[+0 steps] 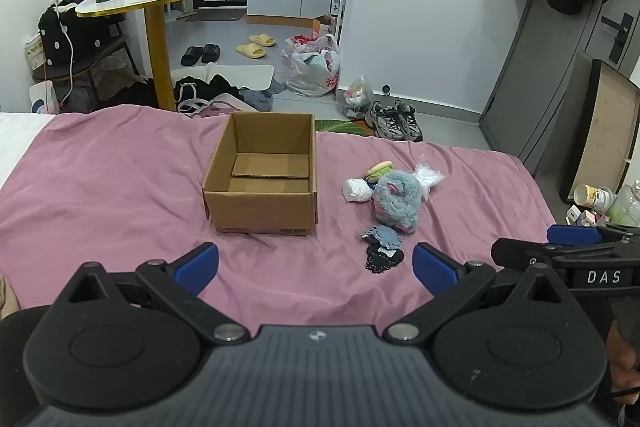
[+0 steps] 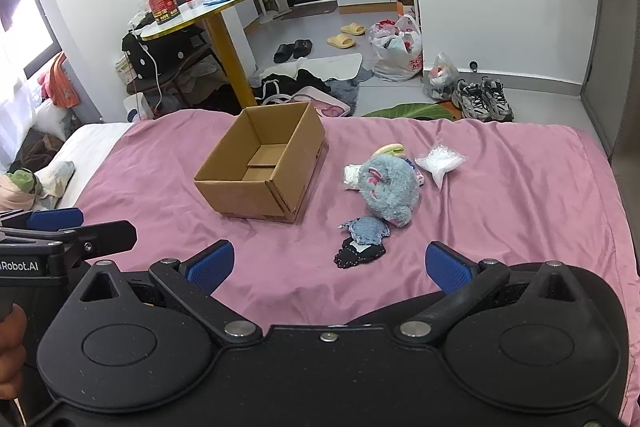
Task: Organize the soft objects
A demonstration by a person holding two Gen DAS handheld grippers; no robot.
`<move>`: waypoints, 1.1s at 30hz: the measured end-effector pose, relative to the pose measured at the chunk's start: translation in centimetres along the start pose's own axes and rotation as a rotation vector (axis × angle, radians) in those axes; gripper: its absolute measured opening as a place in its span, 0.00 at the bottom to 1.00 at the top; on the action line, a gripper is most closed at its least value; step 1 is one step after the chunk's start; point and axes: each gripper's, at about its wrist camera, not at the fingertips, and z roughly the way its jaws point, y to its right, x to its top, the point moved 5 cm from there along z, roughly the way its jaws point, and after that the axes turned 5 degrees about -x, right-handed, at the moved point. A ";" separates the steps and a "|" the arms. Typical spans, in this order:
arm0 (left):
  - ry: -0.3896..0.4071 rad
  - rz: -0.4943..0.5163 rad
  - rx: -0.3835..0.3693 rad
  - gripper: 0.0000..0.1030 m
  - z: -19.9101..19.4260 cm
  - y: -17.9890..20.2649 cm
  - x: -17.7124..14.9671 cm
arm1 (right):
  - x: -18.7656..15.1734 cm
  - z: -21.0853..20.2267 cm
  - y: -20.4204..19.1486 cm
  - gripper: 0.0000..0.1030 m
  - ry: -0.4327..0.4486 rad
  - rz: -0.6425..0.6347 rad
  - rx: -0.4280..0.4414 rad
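Both the left gripper (image 1: 316,269) and right gripper (image 2: 330,265) hover wide-jawed, empty, at the bed's (image 1: 120,187) near edge; the cardboard box (image 1: 262,173) stands open (presumably to receive the plush pile (image 1: 396,201)).

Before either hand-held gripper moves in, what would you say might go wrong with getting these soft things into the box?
1. The soft items lie bunched together: the fluffy blue plush touches the white wad and the burger-like toy, so one grab may drag neighbours.
2. The flat black patch lies flush on the wrinkled pink sheet; fingers may pinch fabric instead.
3. The empty cardboard box sits on soft bedding and could slide or tip if bumped.
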 end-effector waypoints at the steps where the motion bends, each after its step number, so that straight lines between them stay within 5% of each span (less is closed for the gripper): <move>1: -0.001 0.001 -0.001 0.99 0.1 0.0 0.0 | 0.0 0.0 0.0 1.00 0.000 0.000 0.000; 33: 0.001 -0.008 -0.017 0.99 0.2 0.2 -0.3 | 0.0 -0.3 0.1 1.00 0.004 -0.002 -0.004</move>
